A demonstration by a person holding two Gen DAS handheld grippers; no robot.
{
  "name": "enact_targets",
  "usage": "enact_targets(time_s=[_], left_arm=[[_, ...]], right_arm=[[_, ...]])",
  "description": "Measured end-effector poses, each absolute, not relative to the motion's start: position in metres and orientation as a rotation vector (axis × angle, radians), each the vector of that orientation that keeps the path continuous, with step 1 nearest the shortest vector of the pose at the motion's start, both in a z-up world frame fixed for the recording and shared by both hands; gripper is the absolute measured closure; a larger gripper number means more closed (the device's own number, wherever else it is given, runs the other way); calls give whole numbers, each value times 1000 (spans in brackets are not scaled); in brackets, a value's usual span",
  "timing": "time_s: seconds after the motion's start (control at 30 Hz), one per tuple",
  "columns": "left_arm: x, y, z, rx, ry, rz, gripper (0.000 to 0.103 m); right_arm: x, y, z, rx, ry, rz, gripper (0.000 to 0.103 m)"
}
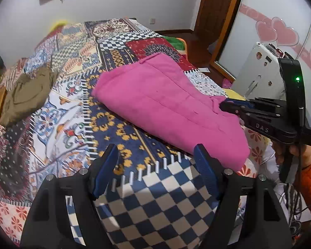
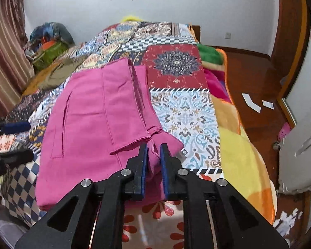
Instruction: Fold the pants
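Black hand-held gripper (image 2: 153, 159), blue pads (image 2: 143, 166).

The left gripper (image 1: 156, 157) sits at the bottom middle of its own view, fingers spread wide with nothing between them. The right gripper (image 2: 153, 155), low in its frame, has its fingers nearly together, pinching pink cloth

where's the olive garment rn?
In the left wrist view the olive garment lies crumpled at the bed's left edge, apart from the pink pants, which the right gripper pinches.
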State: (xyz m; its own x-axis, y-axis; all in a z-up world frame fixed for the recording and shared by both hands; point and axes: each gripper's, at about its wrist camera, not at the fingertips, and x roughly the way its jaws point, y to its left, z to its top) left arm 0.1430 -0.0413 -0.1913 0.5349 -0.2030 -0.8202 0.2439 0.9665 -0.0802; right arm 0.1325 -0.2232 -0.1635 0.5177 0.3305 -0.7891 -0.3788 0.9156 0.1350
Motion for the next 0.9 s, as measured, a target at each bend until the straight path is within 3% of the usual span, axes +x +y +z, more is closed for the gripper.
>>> enact_targets(time_s=[0.17,0.3,0.4,0.53,0.77,0.9], left_arm=[[154,-26,-179,52,930,-226,24],[178,-11,-168,70,894,-190,24],[207,2,-168,61,887,-199,24],[246,14,-184,60,929,-208,24],[288,22,-229,30,1055,-246,24],[298,22,-243,-48,1118,-345,40]], right_arm=[[132,-234,-146,-32,934,404,76],[123,-242,-128,46,910,418,59],[118,-243,-125,102,925,429,57],[113,-241,-135,181,954,435,40],[120,-230,-168,216,1072,423,40],[124,-232,-177,232,1099,414,39]])
